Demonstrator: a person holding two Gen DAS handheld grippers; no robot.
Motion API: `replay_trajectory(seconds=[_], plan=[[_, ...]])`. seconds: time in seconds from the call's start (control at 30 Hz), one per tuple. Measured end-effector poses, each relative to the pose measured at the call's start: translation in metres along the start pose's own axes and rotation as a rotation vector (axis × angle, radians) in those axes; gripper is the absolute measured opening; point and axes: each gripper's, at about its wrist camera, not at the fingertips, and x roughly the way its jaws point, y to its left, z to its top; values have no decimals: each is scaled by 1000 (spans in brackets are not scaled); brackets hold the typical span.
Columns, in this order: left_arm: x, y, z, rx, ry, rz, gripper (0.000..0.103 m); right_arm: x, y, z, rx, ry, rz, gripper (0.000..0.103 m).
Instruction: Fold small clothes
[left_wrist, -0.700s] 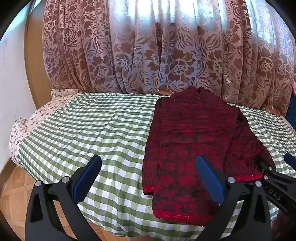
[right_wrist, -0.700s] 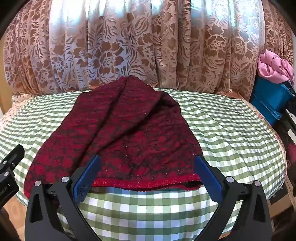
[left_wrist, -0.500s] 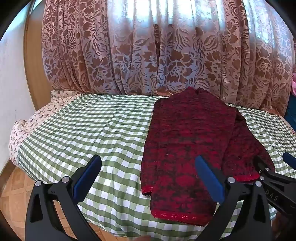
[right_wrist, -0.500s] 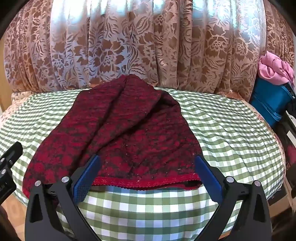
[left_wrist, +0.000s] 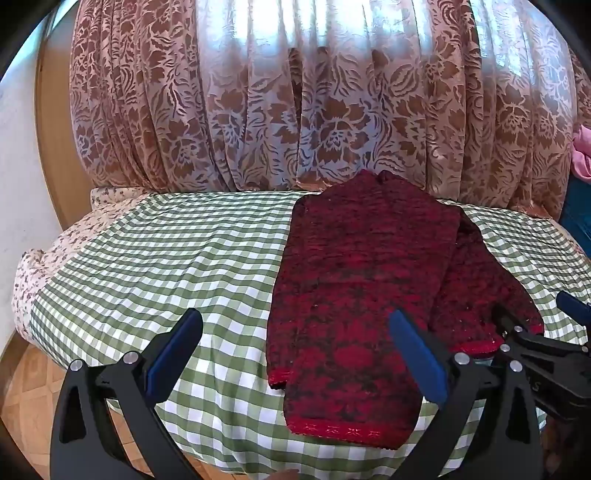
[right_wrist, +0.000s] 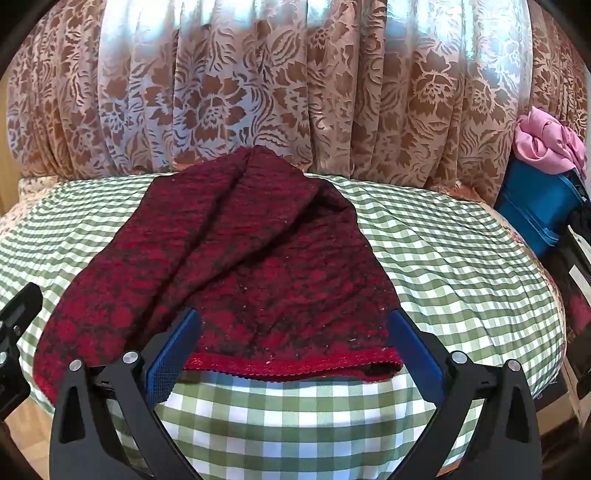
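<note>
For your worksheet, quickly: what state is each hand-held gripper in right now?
Left hand-held gripper: open, holding nothing.
Right hand-held gripper: open, holding nothing.

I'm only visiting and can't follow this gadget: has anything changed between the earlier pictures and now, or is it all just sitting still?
Very little. Both cameras have eased slightly back from the red patterned garment, so a bit more of its near hem shows. Nothing was grasped or released: the left gripper and right gripper are wide open as before, above the near hem. The garment lies unmoved on the green checked cloth.
</note>
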Motion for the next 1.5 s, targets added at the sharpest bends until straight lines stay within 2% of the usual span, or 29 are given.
replay_trajectory(seconds=[0.23, 0.5, 0.9, 1.2, 1.3, 1.5], plan=[[-4, -1, -2, 2, -11, -12, 101, 1, 1, -1, -6, -2, -7, 100], [-10, 2, 0, -6, -25, -9, 101, -16, 7, 4, -22, -66, 0, 100], [-14, -3, -1, 19, -31, -20, 101, -19, 9, 4, -25, -67, 4, 100], [-3, -10, -3, 57, 18, -26, 101, -8, -3, 2, 25, -9, 29, 100], [0, -8, -3, 60, 29, -67, 101, -4, -7, 2, 40, 7, 44, 100], [4, -14, -2, 103, 46, -66, 101, 3, -24, 5, 100, 36, 76, 100]])
